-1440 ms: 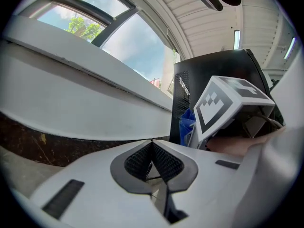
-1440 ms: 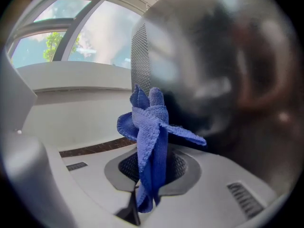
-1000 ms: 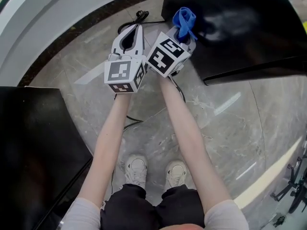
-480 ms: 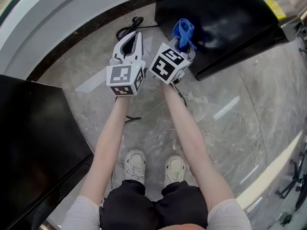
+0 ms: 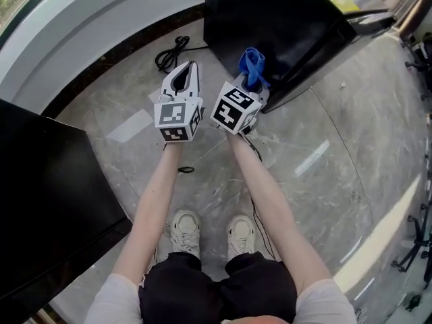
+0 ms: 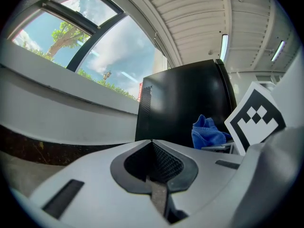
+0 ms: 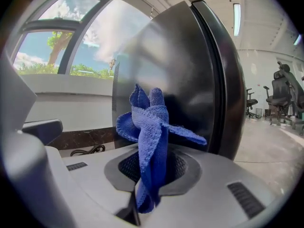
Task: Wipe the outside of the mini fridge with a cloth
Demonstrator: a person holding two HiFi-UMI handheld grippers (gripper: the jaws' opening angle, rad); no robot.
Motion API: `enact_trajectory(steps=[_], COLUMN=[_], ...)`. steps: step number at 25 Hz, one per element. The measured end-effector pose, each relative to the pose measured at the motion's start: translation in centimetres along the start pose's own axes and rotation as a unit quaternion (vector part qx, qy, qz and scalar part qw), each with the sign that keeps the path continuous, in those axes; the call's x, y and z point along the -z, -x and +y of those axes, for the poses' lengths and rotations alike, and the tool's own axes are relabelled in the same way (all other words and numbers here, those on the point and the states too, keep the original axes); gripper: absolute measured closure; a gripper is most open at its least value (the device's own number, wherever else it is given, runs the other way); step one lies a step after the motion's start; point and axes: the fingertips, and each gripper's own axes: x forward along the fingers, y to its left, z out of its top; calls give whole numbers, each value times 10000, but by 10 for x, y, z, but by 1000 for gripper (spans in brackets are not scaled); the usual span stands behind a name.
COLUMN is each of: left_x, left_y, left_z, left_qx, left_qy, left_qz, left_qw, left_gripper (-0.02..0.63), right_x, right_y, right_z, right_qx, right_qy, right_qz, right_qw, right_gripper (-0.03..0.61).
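Note:
The black mini fridge (image 5: 277,25) stands on the floor at the top of the head view, and its glossy side fills the right gripper view (image 7: 190,80). My right gripper (image 5: 251,79) is shut on a blue cloth (image 5: 252,65), which sticks up from its jaws (image 7: 149,127) just short of the fridge's side. My left gripper (image 5: 183,79) is beside it on the left, shut with nothing in it. In the left gripper view the fridge (image 6: 185,103) and the cloth (image 6: 206,132) show ahead.
A black cable (image 5: 170,52) lies coiled on the marble floor left of the fridge. A dark cabinet (image 5: 47,201) stands at the left. A curved window wall (image 5: 101,19) runs behind. The person's shoes (image 5: 183,229) are below the grippers. Office chairs (image 7: 280,96) stand far right.
Both grippers have drifted slightly down and left in the view as the head turned; the fridge now sits more to the upper middle. The cloth stays gripped.

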Motion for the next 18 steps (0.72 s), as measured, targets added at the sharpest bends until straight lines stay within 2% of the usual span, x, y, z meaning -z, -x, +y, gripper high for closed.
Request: enact_trajectory(steps=[4, 9, 14, 18], left_x=[9, 13, 27, 29], left_y=[-3, -4, 4, 4], left_z=[-15, -33, -58, -60], left_qx=[123, 192, 393, 363], left_qy=[-150, 81, 79, 217], left_qz=[156, 170, 329, 330], left_qw=[9997, 9996, 9987, 9986], left_gripper=[609, 609, 609, 609], right_x=[7, 5, 8, 12], right_y=[11, 26, 40, 46], right_z=[-14, -30, -49, -60], right_qx=[-13, -23, 16, 2], right_qy=[-40, 279, 190, 164], right_qz=[124, -54, -34, -12], right_qw=[9999, 9996, 9998, 9999], right_gripper=[495, 495, 495, 495])
